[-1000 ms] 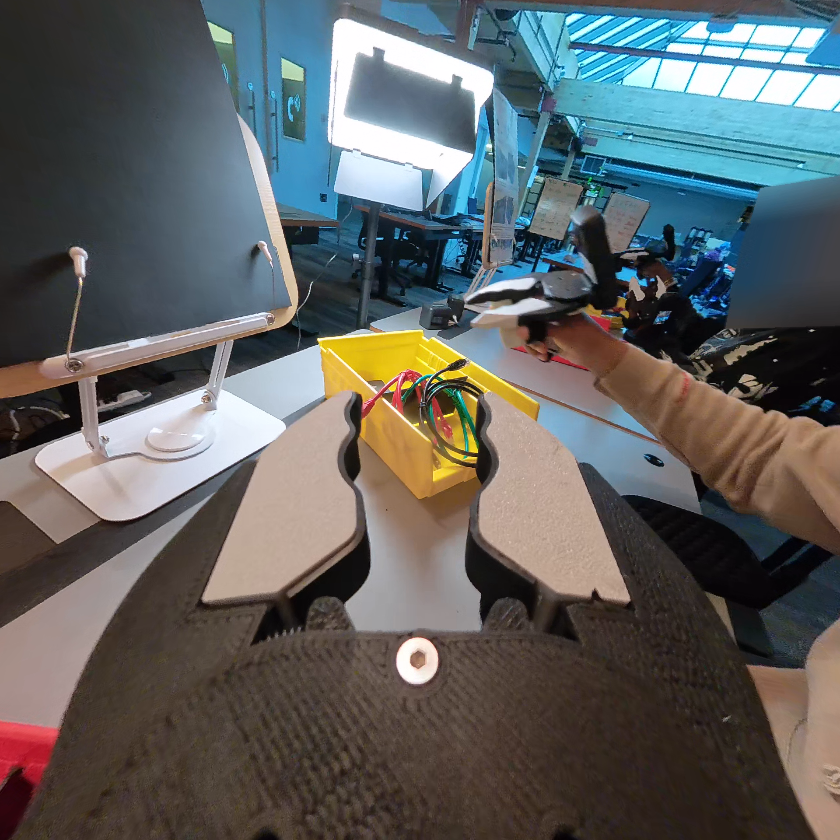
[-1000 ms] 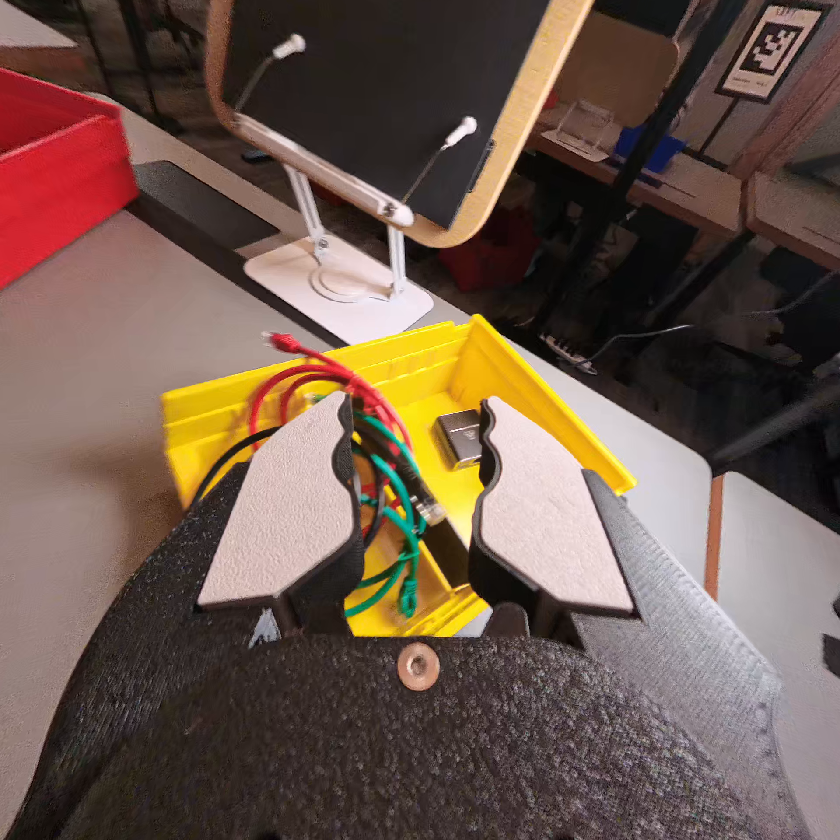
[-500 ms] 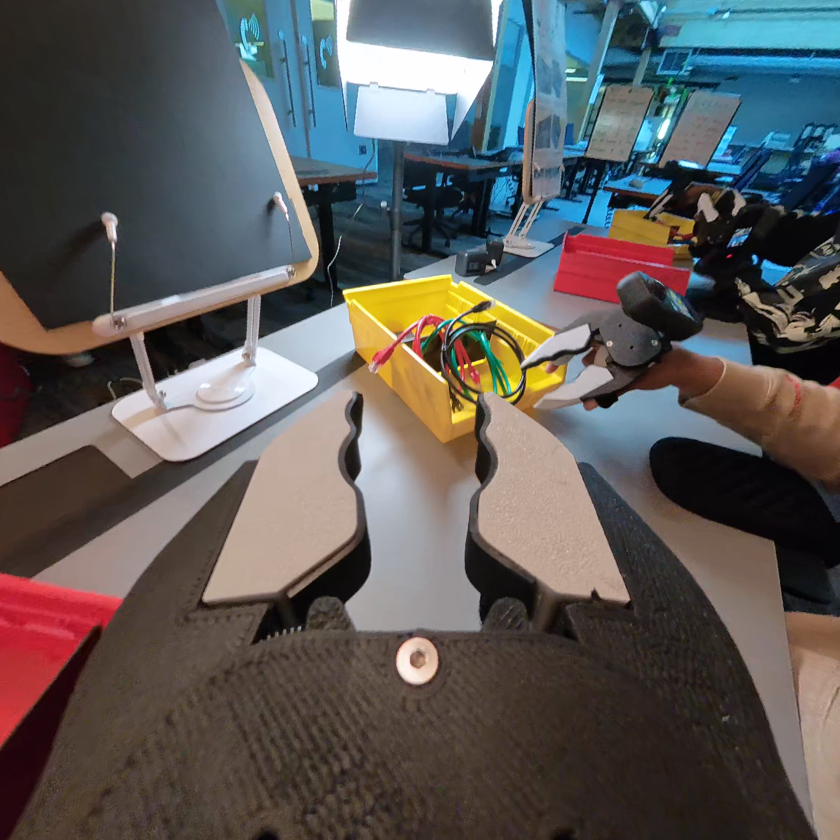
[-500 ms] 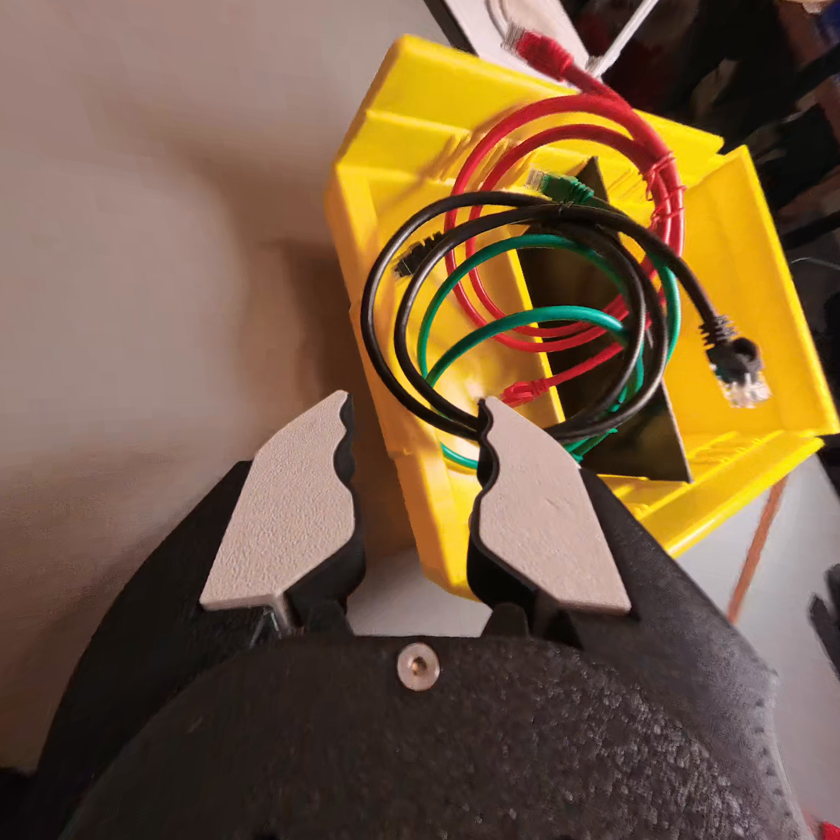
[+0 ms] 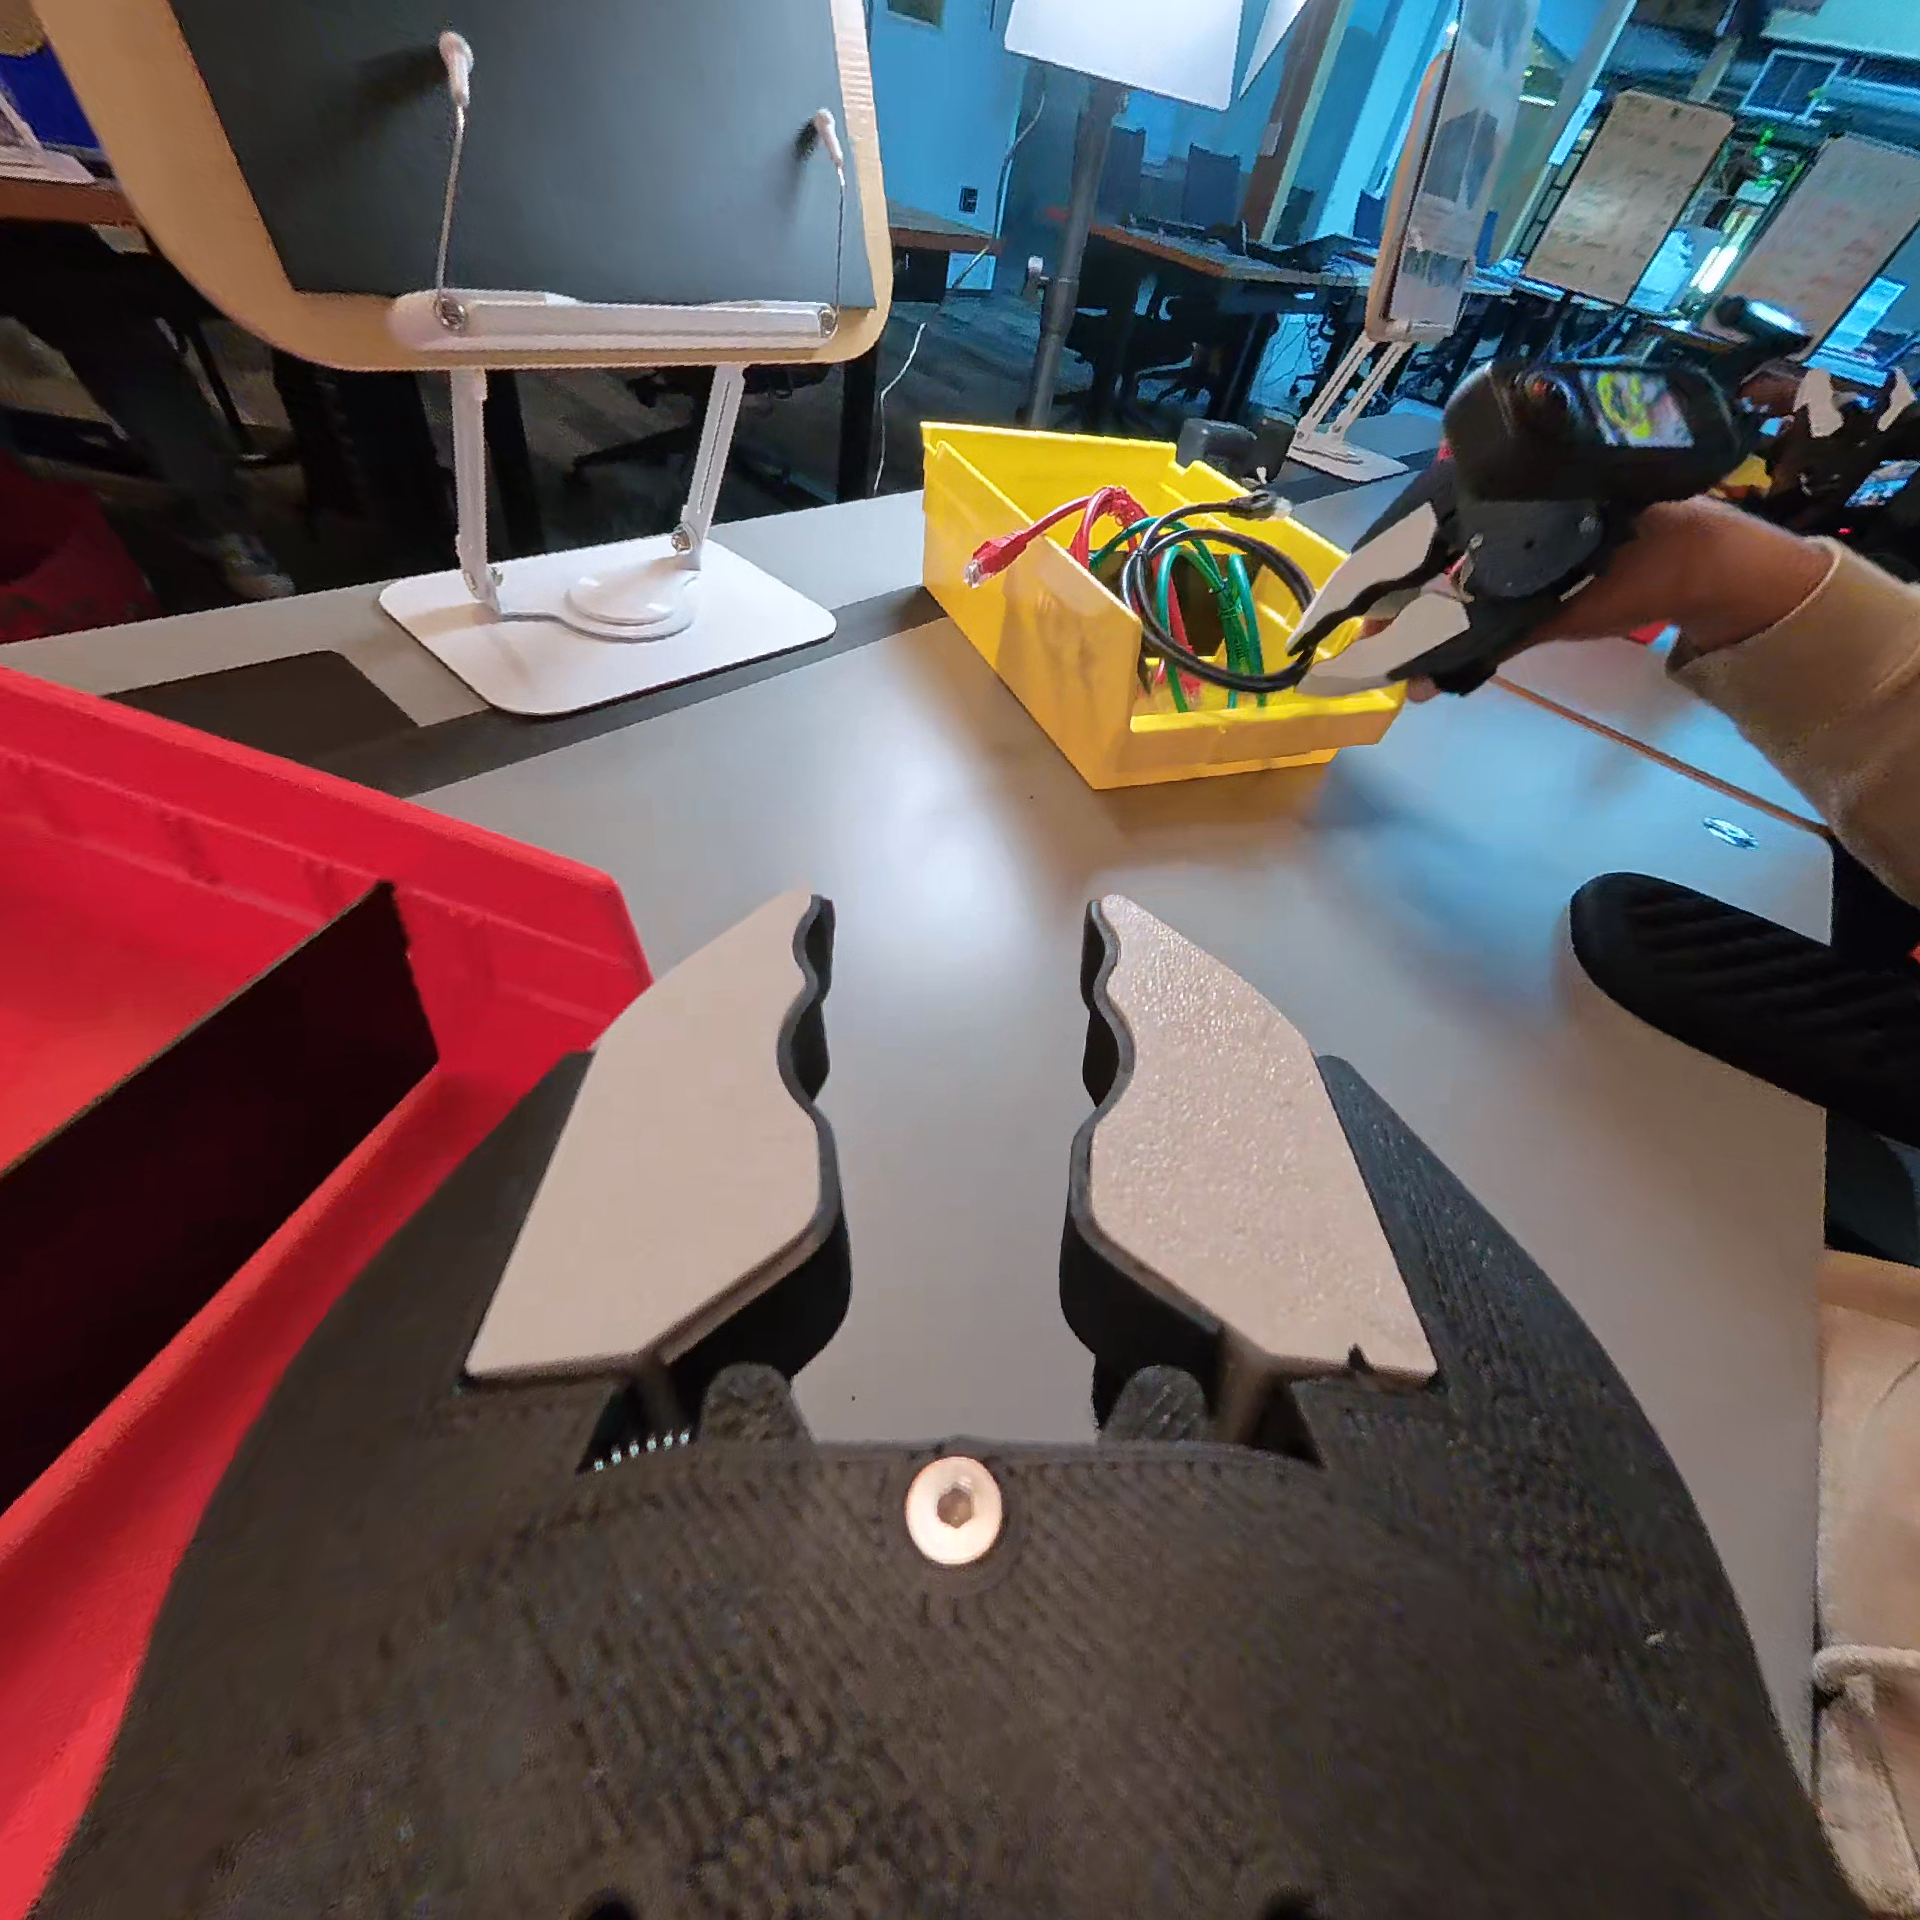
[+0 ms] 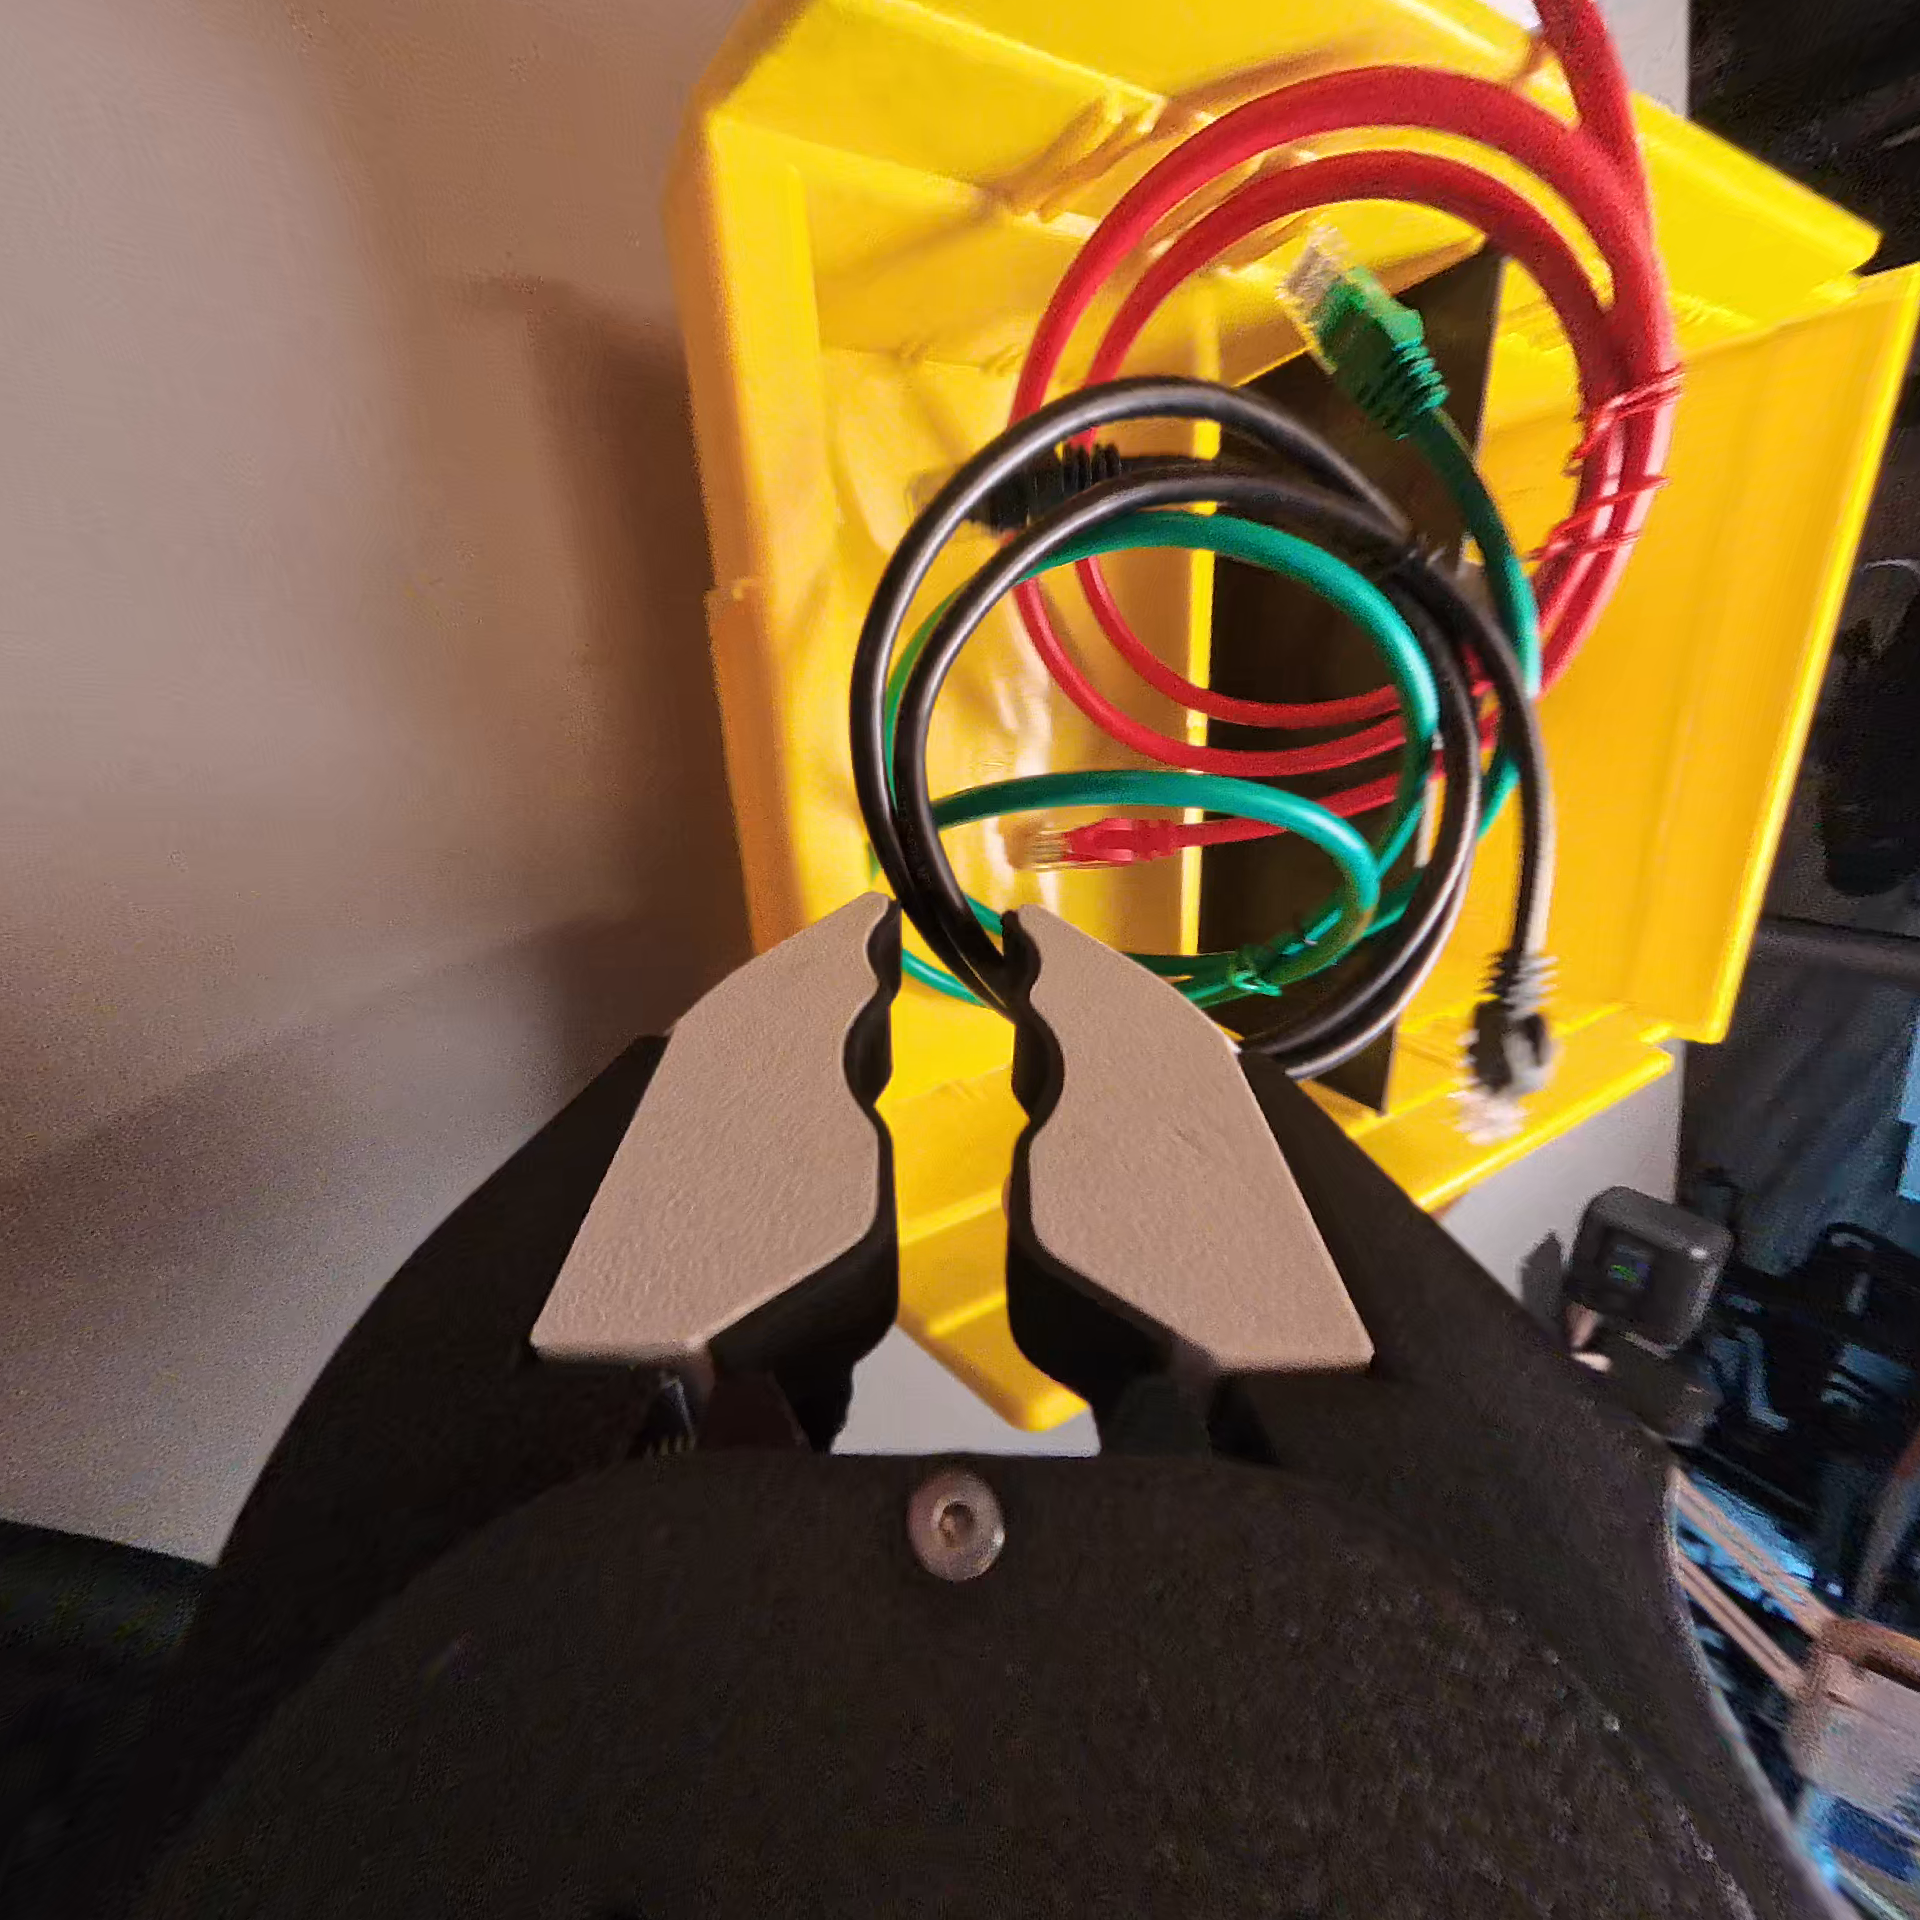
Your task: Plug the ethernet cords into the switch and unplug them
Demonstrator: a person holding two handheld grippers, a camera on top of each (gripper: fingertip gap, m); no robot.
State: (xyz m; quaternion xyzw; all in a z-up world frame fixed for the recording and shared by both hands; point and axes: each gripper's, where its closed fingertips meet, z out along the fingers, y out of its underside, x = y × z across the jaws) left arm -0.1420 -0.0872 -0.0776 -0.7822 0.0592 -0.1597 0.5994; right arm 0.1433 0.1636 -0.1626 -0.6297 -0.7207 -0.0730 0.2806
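Three coiled cords, black (image 6: pixel 894 665), green (image 6: pixel 1299 821) and red (image 6: pixel 1195 135), sit in your yellow bin (image 6: pixel 1714 675). Your right gripper (image 6: pixel 951 935) pinches the black coil; your left gripper (image 5: pixel 951 935) idles wide apart over the table (image 5: pixel 1039 790). Retrieval step: lift carefully, loops look entangled.

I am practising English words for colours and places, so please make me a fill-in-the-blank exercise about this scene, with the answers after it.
1. The right tongs close on the coiled ____ cord.
2. The red cord, the green cord and that cord all lie in a ____ bin.
3. The left tongs are ____ and hold nothing, above the grey table.
4. Beside the left tongs stands a ____ bin with a dark divider.

Answers: black; yellow; open; red
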